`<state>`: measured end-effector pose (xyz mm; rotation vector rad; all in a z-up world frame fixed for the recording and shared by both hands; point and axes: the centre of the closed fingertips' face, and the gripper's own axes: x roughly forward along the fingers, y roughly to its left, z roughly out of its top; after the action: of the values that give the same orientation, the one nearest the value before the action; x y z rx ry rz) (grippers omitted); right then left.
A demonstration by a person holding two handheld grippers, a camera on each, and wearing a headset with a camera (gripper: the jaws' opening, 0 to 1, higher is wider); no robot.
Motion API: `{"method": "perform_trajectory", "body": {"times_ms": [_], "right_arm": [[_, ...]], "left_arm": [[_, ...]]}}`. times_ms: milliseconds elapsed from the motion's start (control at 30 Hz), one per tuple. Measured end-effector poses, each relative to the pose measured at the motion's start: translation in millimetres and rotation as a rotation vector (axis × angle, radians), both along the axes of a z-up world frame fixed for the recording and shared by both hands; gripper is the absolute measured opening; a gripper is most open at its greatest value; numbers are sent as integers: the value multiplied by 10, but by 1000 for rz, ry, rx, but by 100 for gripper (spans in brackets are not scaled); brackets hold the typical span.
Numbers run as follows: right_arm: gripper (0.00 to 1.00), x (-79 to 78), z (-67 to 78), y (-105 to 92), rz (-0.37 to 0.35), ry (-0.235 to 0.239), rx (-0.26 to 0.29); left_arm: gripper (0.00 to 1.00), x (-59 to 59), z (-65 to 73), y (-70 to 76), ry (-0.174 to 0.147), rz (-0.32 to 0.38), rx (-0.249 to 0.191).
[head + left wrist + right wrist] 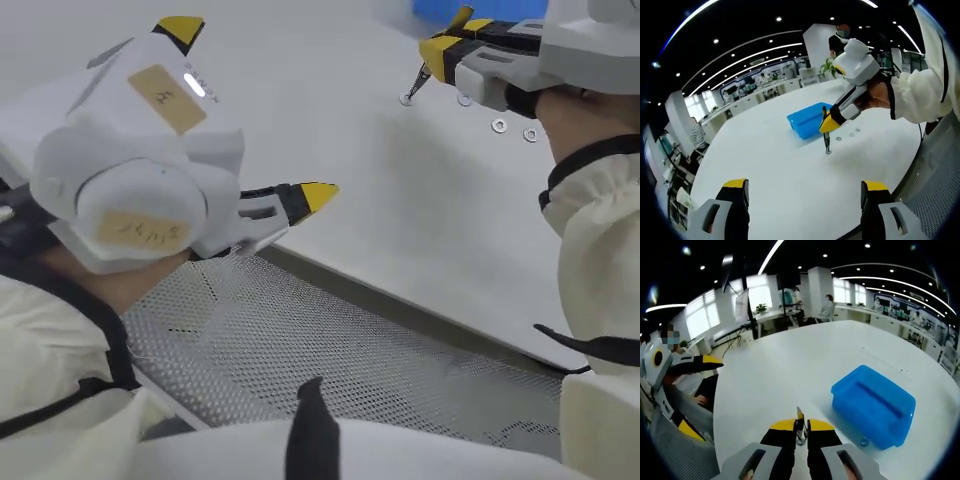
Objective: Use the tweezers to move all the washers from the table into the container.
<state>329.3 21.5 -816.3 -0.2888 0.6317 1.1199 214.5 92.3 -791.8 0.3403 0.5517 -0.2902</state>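
Note:
My right gripper is shut on a pair of tweezers. The tweezers point down at a small metal washer on the white table; whether the tips grip it I cannot tell. Three more washers lie close by, under the right gripper. A blue container stands just beyond them. My left gripper hangs open over the table's near edge with nothing between its fingers.
A perforated metal shelf runs below the table's front edge. White sleeves frame both sides. Desks and people stand far behind the table.

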Motion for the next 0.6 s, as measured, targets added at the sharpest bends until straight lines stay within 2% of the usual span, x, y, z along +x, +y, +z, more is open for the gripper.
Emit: {"method": "perform_trajectory", "body": {"times_ms": [167,267,367,467,600], "right_arm": [[4,5,-4,21,-1,0,7],[3,10,-10,28,-1,-14,6],[2,71,-15,-8,-27,-40,6],[2,105,-13,-36,-64,14,37],[2,98,-12,-38,-63,15,37]], "left_arm": [[95,-2,3,-4,0,-3,1],[95,-4,-2,-2,4,-1,1],[97,3,20,-6,-4,-1,-8],[98,0,-7,0,5,-1,-2],[98,-2,-15,-4,7,-4,1]]}}
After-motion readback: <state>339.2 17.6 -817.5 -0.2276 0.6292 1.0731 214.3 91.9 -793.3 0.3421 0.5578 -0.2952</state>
